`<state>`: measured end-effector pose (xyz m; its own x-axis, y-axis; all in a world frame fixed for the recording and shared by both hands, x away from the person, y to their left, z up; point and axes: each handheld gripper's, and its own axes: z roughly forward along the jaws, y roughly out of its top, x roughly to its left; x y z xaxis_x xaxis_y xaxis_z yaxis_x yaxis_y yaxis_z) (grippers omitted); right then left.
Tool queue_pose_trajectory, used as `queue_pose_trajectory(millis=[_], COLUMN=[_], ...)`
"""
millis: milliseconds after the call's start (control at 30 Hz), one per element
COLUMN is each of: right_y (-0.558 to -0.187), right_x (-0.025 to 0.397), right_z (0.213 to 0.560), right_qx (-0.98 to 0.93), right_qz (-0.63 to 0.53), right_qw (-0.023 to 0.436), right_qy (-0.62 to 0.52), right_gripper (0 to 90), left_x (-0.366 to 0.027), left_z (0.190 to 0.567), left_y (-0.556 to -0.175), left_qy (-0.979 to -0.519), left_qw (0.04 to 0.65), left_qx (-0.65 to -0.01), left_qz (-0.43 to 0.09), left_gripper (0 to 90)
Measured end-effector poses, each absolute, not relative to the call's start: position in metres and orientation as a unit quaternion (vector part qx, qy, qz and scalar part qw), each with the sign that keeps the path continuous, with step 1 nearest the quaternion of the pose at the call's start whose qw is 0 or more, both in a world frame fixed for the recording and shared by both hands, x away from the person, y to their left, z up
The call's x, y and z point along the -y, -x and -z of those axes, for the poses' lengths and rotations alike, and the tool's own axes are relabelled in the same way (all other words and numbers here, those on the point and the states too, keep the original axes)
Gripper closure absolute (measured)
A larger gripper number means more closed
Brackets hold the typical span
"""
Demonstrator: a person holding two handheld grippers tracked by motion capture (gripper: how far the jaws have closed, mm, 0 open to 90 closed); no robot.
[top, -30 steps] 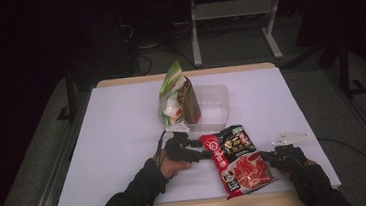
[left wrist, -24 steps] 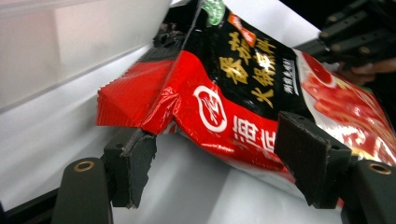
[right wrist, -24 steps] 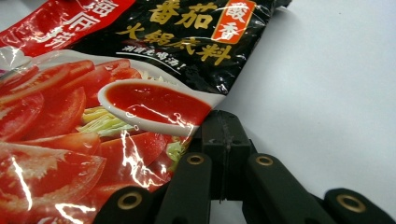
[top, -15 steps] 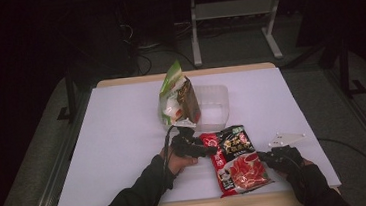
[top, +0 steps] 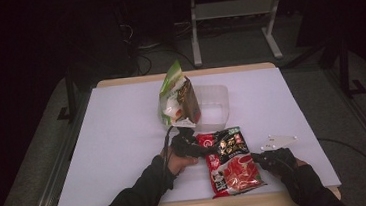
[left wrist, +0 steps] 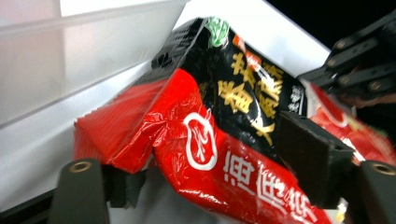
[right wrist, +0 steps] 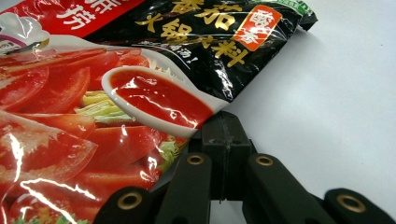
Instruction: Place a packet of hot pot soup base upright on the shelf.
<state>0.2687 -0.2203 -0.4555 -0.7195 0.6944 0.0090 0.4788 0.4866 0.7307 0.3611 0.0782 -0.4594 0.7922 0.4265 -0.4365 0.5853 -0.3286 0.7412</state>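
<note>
A matte white worktop (top: 124, 138) fills mid-frame, with a clear plastic tub (top: 214, 105) at upper centre. Just below it lies a glossy, crinkled red-and-black sauce packet (top: 230, 161). The left tool (top: 193, 147) pinches its top-left corner; the right tool (top: 266, 158), jaws pressed together, nips its right edge.

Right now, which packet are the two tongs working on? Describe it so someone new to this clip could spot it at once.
Start at the white table and go to its near edge, in front of the clear plastic tub. There a flat red and black packet lies between the left tongs and right tongs. Unlike the green and brown bags standing against the tub, it lies flat and pictures tomatoes.
</note>
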Motion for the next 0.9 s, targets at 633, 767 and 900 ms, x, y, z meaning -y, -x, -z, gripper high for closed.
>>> queue_pose_trajectory(millis=[633, 767, 900], right_y=[-0.266, -0.266, -0.265], right_x=[0.213, 0.213, 0.218], right_z=[0.454, 0.454, 0.454], right_qx=[-0.854, -0.852, -0.849], right_qz=[-0.379, -0.384, -0.392], right_qw=[0.147, 0.144, 0.136], right_qy=[-0.325, -0.325, -0.326], right_gripper=[89.7, 89.6, 83.5], left_x=[-0.095, -0.097, -0.102], left_z=[0.444, 0.435, 0.423], left_y=[-0.347, -0.342, -0.336], left_qy=[-0.771, -0.765, -0.757], left_qw=[0.573, 0.584, 0.596], left_qx=[-0.279, -0.273, -0.267], left_qz=[0.018, 0.003, -0.016], left_gripper=[76.4, 77.5, 77.7])
